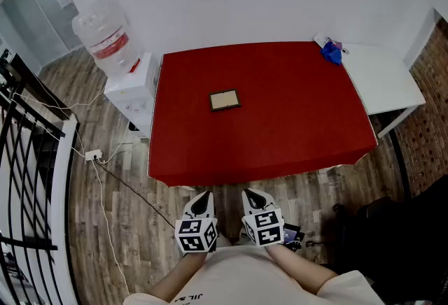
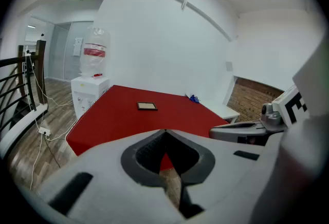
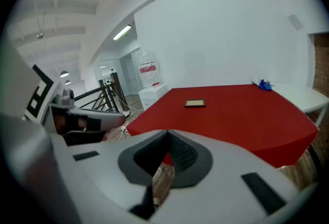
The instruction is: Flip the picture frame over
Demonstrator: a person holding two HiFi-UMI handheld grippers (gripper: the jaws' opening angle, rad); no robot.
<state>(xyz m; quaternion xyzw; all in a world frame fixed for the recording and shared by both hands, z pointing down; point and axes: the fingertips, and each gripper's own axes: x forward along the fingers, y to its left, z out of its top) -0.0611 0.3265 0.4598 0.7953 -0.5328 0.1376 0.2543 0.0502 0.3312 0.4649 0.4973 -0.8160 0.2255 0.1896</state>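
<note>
A small dark picture frame (image 1: 225,100) with a tan face lies flat on the red table (image 1: 280,136), left of its middle; it also shows far ahead as the frame (image 2: 147,106) in the left gripper view and the frame (image 3: 195,103) in the right gripper view. Both grippers hang close to the person's body, short of the table's near edge. My left gripper (image 1: 203,200) is shut with nothing in it, jaw tips touching (image 2: 165,131). My right gripper (image 1: 253,196) is shut and empty too (image 3: 167,132).
A water dispenser (image 1: 115,52) with its bottle stands left of the table. A white table (image 1: 381,80) adjoins the red one at the right, with a blue object (image 1: 332,52) at the far corner. Black railing (image 1: 28,157) and a floor cable (image 1: 105,178) are at left.
</note>
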